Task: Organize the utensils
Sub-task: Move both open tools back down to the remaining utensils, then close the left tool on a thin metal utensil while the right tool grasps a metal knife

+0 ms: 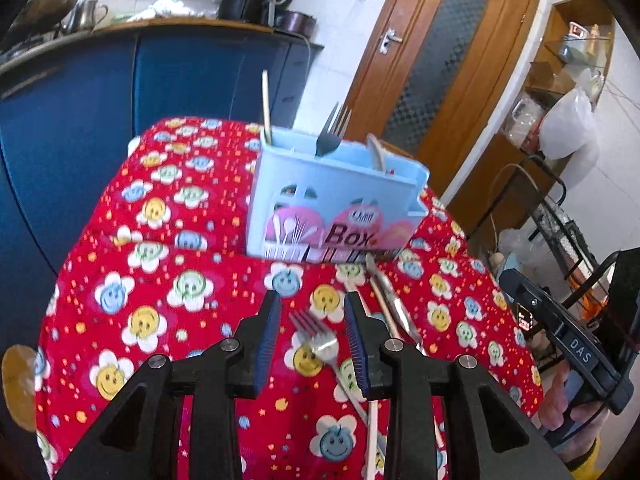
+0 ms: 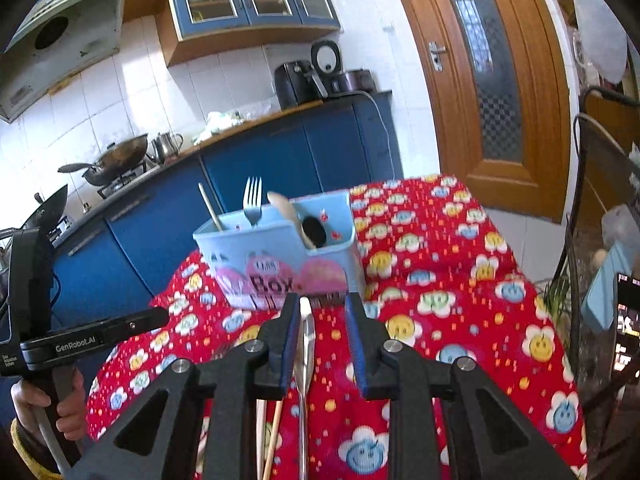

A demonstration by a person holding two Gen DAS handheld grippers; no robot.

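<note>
A light blue utensil box (image 1: 336, 204) marked "Box" stands on the red flowered tablecloth (image 1: 160, 264); it holds a chopstick (image 1: 266, 108), a fork (image 1: 334, 130) and a spoon (image 1: 376, 152). My left gripper (image 1: 314, 304) is open, with a silver fork (image 1: 316, 338) lying on the cloth between its fingers. A knife (image 1: 394, 304) and chopsticks lie just right of it. In the right wrist view the box (image 2: 280, 252) stands ahead, and my right gripper (image 2: 322, 304) is open over the knife (image 2: 307, 332), which lies near its left finger.
Blue kitchen cabinets (image 1: 80, 128) with pans and appliances stand behind the table. A wooden door (image 1: 444, 68) is at the back right. A wire rack (image 1: 560, 216) stands right of the table. The other gripper's body (image 2: 60, 344) shows at the left of the right wrist view.
</note>
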